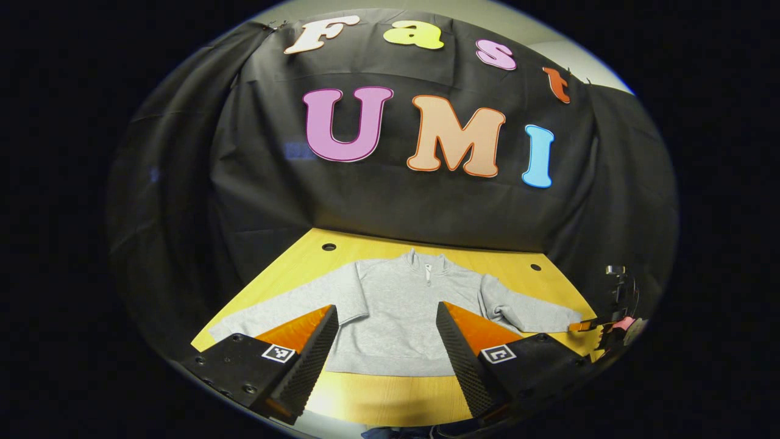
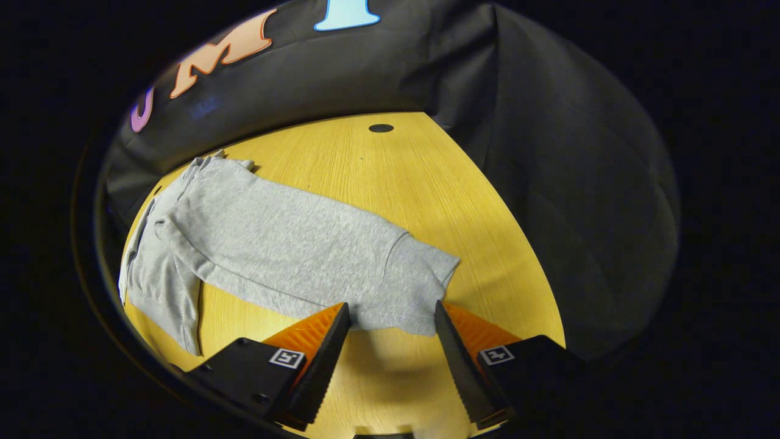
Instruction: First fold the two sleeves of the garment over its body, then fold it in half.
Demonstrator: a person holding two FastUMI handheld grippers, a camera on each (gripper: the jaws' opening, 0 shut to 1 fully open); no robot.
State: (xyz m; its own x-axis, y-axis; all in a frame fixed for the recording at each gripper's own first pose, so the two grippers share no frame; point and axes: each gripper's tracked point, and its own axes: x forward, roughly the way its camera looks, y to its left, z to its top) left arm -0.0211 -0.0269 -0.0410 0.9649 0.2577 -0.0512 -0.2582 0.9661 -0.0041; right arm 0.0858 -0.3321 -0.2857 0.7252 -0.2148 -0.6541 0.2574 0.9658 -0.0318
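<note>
A grey sweatshirt (image 1: 399, 317) lies flat on the wooden table (image 2: 390, 164), both sleeves still unfolded. The right gripper (image 2: 390, 323), fingers spread, closes in on the right cuff (image 2: 414, 292); the left gripper (image 1: 387, 332) hovers open. Pinching that cuff looks next.

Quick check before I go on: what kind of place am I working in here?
Most likely a staged recording booth, not a home: black cloth wall draped behind, a bare wooden table with round holes, and one grey sweater laid flat on it for folding.
</note>
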